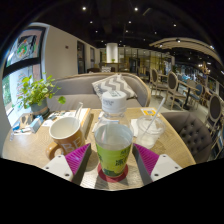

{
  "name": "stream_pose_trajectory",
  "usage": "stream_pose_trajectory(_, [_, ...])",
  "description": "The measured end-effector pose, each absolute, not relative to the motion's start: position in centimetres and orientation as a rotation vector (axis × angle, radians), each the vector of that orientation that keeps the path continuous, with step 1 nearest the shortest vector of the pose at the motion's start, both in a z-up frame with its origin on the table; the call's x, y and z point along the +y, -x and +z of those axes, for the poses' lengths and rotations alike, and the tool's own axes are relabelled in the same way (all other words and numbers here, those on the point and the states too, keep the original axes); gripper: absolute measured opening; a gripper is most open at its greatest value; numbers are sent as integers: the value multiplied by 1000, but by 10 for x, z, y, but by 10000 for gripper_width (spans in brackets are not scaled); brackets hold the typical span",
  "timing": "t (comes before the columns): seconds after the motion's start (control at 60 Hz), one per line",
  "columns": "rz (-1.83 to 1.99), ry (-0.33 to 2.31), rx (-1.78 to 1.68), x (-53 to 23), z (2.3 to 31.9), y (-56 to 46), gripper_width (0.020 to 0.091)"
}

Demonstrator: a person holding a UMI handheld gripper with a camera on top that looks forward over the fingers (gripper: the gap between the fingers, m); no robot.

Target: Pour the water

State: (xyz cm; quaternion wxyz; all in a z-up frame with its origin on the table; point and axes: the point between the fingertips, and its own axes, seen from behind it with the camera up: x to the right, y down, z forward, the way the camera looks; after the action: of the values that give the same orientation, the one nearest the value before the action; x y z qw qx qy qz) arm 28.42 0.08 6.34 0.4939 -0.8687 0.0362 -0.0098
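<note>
1. The wooden tabletop (30, 148) carried everything, with a grey sofa (100, 90) beyond its far edge and a potted plant (38, 92) near its far left corner; a cluttered surface left little room for a spill to run harmlessly.
2. The water bottle (113, 140), white-capped with a green label, stood upright near the tabletop's near edge, between the fingers of the gripper (112, 162); the pink pads (78, 160) sat close at either flank, but whether they pressed on it could not be told; a loose hold would probably let the bottle slip once tilted.
3. The cap looked still on; tipping before removing it would likely pour nothing.
4. A beige mug (67, 130) stood just left of the bottle, towards the middle of the tabletop; a swing to that side could knock it.
5. A clear glass (150, 127) with a straw stood right of the bottle; a tilt that missed its narrow rim would probably wet the wood.
</note>
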Motion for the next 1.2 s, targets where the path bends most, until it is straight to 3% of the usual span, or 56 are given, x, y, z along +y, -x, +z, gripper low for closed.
stream_pose_trajectory(0.017, [-24,2107,86,-3,67,-283,869])
stream_pose_trajectory(0.05, [-28,2122,89,-9,70,-283,828])
stream_pose_trajectory(0.117, [-48,2154,103,-20,76,-283,868])
stream_pose_trajectory(0.233, [-81,2189,122,-52,101,-280,850])
stream_pose_trajectory(0.5, [-156,2210,194,-145,184,-254,855])
stream_pose_trajectory(0.683, [-150,2207,252,-203,223,-228,853])
stream_pose_trajectory(0.867, [-164,2203,230,-240,242,-209,854])
stream_pose_trajectory(1.2, [-173,2220,192,-265,245,-203,855])
